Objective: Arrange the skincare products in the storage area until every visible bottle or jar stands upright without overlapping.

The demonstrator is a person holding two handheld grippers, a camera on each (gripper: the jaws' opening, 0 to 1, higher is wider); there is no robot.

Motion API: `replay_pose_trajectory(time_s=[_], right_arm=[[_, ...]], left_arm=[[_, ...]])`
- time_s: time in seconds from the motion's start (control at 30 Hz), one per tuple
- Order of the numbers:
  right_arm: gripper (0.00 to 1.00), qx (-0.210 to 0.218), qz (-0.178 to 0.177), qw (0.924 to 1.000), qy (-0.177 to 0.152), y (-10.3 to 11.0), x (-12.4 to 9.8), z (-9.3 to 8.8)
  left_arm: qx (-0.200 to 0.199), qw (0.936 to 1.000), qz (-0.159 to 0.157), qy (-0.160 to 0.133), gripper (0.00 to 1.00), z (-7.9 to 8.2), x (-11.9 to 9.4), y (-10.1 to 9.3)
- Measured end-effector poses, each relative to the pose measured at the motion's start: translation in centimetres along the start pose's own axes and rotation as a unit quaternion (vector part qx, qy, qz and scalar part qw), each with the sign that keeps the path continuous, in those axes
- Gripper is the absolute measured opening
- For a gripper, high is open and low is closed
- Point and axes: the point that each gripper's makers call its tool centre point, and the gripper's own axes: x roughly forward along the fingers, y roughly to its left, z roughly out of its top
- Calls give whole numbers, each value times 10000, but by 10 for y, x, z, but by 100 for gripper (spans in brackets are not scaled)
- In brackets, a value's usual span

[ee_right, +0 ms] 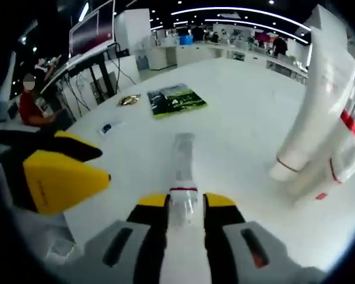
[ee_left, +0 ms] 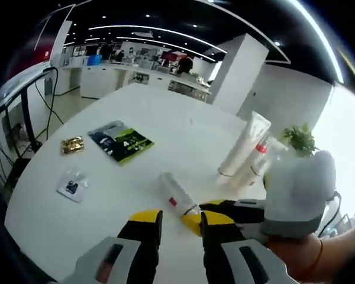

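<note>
**A:** Trying to size up the risks here. Seeing the lying tube [ee_right: 183, 157] flat on the white table [ee_right: 242, 112], with its near end sitting between the right gripper [ee_right: 185, 204] jaws. Looking pinched narrow on it

**B:** Agreeing on that. Also noticing the left gripper [ee_left: 181, 218] hovering just beside it, jaws parted and holding nothing

**A:** Guessing at the next step: tipping the tube up to stand on one end. Not managing to tell which end is the cap, though. Gripping so close to the tip, so probably risking a swing or a slip out of the jaws while lifting

**B:** Yeah, and worrying more about the two standing tubes [ee_right: 313, 112] off to the right in the right gripper view. Standing close together, touching or not, hard telling. Swinging the long tube that way and possibly knocking both over like dominoes

**A:** Also setting it down too near those two and ending up overlapping. Aiming for the bare patch between them and the green packet [ee_right: 176, 99], probably safer

**B:** And watching that left gripper, sitting so near, maybe bumping the tube mid-lift
</note>
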Motion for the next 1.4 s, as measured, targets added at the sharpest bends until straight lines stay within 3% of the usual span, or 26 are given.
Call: replay_pose_trajectory(time_s=[0.13,0.63,0.87,1.0,1.1,1.13,1.23,1.33,1.4], right_arm=[[20,-348,-64,9994,63,-3,-6,-7],[20,-710,286,9969,201,-9,-34,-43],[20,-1307,632,9883,456,-8,-52,-61],[20,-1705,833,9808,450,-7,-63,-72],[20,-2028,1097,9716,526,-4,-70,-81],[20,-2141,1297,9665,562,-1,-73,-84],[20,-2369,1547,9570,634,1,-79,-92],[20,-2617,1699,9482,594,4,-84,-98],[20,-2844,1711,9415,585,4,-89,-104]], left_arm=[[79,10000,-9,44,28,-2,1,-2],[478,9985,-95,254,27,-12,8,-11],[776,9941,-483,588,28,-26,13,-27],[1454,9851,-642,652,28,-29,12,-36],[1731,9761,-1058,780,28,-33,8,-50],[1730,9728,-1273,866,28,-37,6,-56],[1620,9707,-1469,998,30,-36,3,-62],[2172,9568,-1630,1042,30,-34,-1,-65],[2613,9415,-1850,1056,30,-34,-5,-69]])
